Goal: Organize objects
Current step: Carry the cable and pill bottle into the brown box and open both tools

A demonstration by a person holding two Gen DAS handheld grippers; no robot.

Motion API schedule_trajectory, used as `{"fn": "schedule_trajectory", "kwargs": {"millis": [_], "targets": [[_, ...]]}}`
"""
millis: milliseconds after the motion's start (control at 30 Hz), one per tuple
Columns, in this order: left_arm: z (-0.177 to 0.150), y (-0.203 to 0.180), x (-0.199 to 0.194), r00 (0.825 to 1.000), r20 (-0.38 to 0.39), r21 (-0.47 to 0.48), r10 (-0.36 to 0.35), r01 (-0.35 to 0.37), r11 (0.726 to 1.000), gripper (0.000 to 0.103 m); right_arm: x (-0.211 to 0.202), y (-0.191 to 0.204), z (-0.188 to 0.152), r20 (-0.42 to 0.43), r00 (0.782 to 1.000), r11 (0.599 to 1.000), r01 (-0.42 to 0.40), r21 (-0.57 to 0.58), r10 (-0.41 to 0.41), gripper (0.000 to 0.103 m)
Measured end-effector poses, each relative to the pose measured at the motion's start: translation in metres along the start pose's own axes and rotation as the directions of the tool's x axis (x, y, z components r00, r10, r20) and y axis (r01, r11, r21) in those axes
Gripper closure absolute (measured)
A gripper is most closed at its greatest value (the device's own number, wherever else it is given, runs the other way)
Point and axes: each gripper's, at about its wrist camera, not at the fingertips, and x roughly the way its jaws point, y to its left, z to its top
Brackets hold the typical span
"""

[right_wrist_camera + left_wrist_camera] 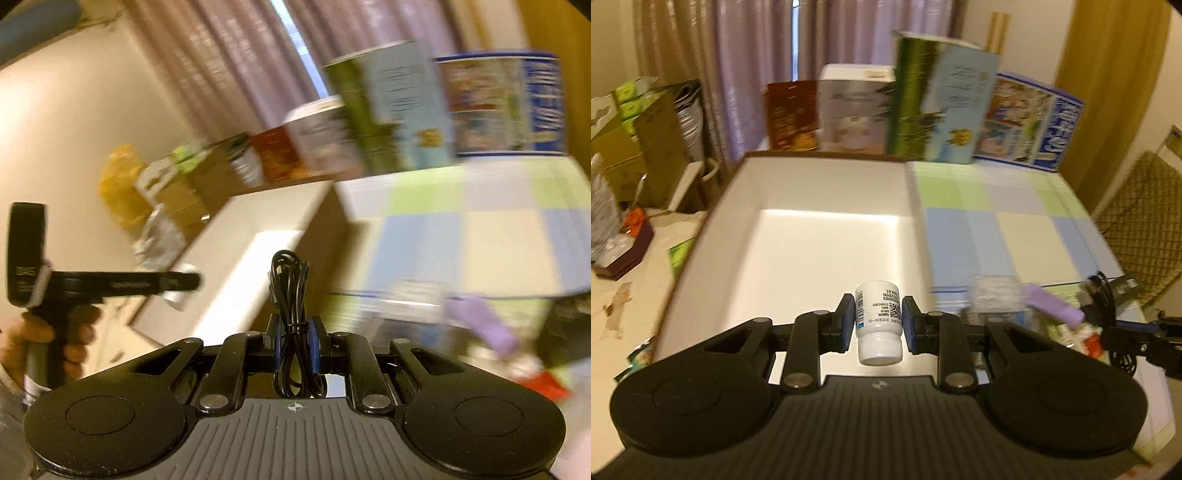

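Left gripper (878, 319): jaws closed on a small white bottle (878, 325), held lying along the fingers, cap toward the camera, printed label and square code facing up; it hangs above the near part of the open white box (827, 192).
Right gripper (295, 345): jaws clamped tight on a bundled black cable (291, 325), loops tied at the middle, one end rising above the pads, the other drooping below; it hangs over the near right wall of the box.
Handling, as a judgement: both items look bound for the box; lower each to its floor before letting go, well apart, so the bottle does not roll onto the cable.
Near on the checked tablecloth (1034, 236): a lilac stick-like item (1054, 304) and clear packaging, blurred.
Far: a row of upright cartons (942, 99) behind the box; curtains beyond.
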Motion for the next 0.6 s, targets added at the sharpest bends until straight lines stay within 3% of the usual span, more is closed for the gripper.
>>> {"fn": "schedule_trajectory", "kwargs": {"millis": [267,600], "targets": [[-0.005,0.063,0.018,0.996,-0.066,-0.028,0.057,-0.058,0.998,0.08,0.088,0.06,0.009,-0.089,0.996,0.997,-0.014,-0.08,0.007,0.091],[-0.014,0.098,0.056,0.981,-0.182,-0.018,0.07,-0.074,0.997,0.08,0.149,0.065,0.006,-0.206,0.976,0.991,0.045,-0.127,-0.071,0.091]]}}
